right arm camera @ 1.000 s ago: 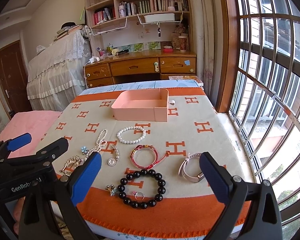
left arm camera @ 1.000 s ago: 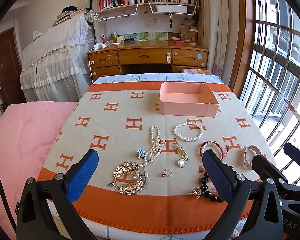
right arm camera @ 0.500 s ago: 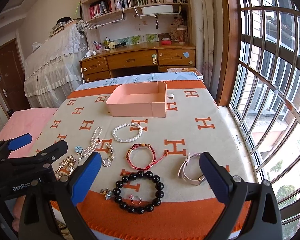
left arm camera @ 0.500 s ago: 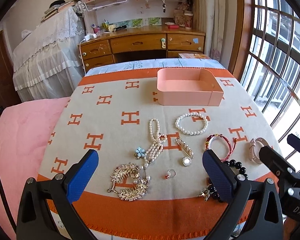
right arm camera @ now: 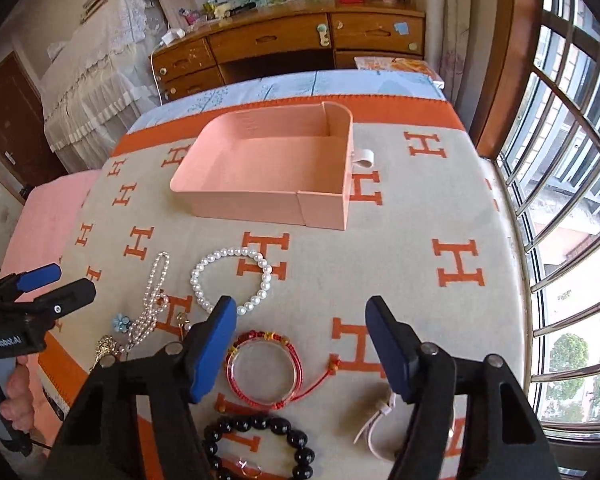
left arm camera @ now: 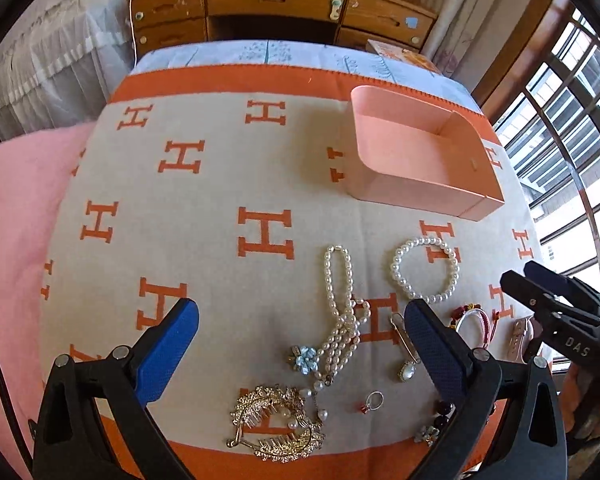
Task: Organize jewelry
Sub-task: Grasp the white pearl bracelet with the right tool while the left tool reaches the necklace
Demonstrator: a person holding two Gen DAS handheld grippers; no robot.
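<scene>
The right gripper [right arm camera: 300,344] is hanging over the red bracelet [right arm camera: 265,368] on the blanket [right arm camera: 440,208], near the pink box [right arm camera: 260,196], with both grippers' jaws apart, so it is probably best pinching just the rim gently.

A beige blanket [right arm camera: 400,240] carries orange H motifs and an orange border. The box [right arm camera: 260,168] is salmon pink. Both pearl pieces are white: bracelet [right arm camera: 232,280], necklace [left arm camera: 342,312]. The cord bracelet [right arm camera: 266,368] is red, the bead bracelet [right arm camera: 260,440] black, the hair comb [left arm camera: 278,424] gold.
</scene>
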